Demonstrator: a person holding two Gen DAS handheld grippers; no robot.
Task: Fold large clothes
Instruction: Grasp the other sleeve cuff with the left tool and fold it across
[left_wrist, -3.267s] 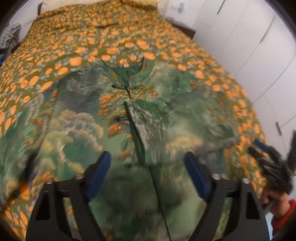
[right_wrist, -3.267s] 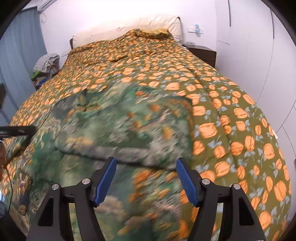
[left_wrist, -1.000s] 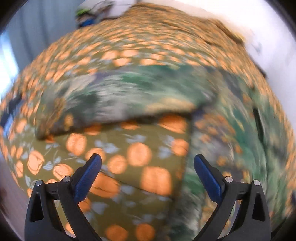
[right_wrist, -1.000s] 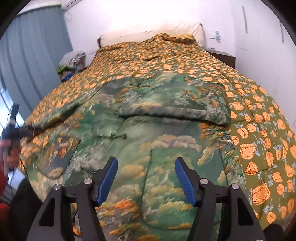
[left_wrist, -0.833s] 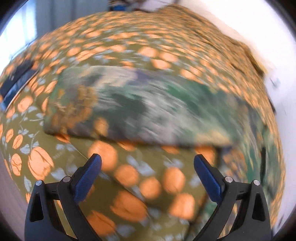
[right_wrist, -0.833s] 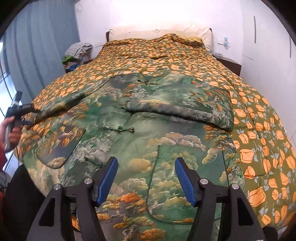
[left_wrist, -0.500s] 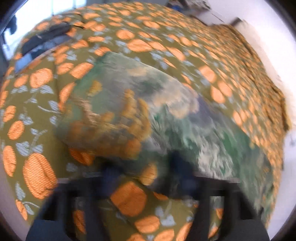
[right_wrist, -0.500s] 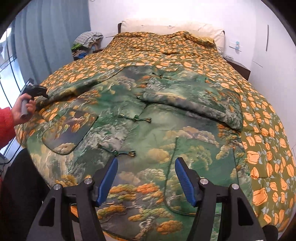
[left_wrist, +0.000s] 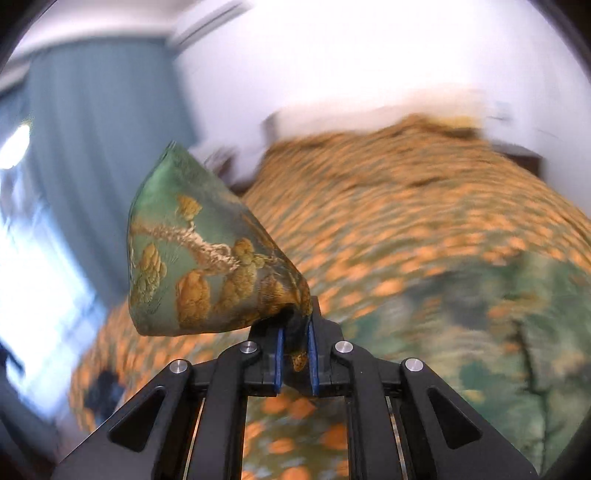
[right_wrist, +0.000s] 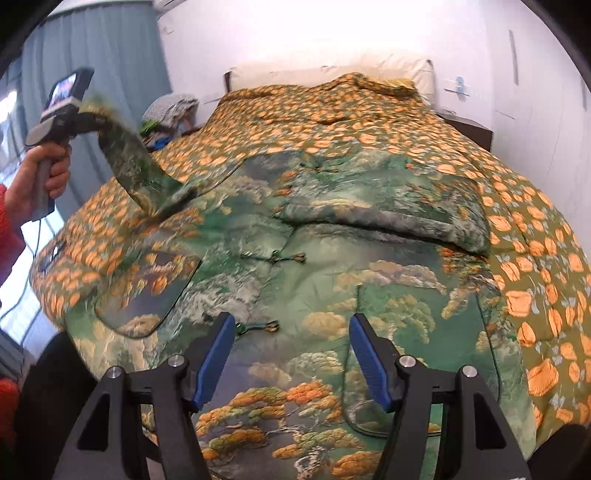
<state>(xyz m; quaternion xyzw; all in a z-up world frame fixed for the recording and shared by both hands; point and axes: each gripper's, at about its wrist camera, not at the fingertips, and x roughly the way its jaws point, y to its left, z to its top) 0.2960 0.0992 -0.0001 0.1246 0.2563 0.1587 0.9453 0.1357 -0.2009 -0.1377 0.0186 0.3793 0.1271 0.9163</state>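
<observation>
We find no legible text, label, brand, number or sign in either wrist view; the small lit screen (right_wrist: 64, 90) on the handheld unit is too blurred for us to read.

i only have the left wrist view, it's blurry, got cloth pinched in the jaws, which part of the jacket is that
Observer: The left gripper is shut on the jacket's left sleeve end, lifted clear of the bed.
Operator: is the other sleeve done
Observer: Yes, the right sleeve lies folded across the chest.
Operator: where's the right gripper
Observer: The right gripper hangs open above the jacket's hem, holding nothing.
</observation>
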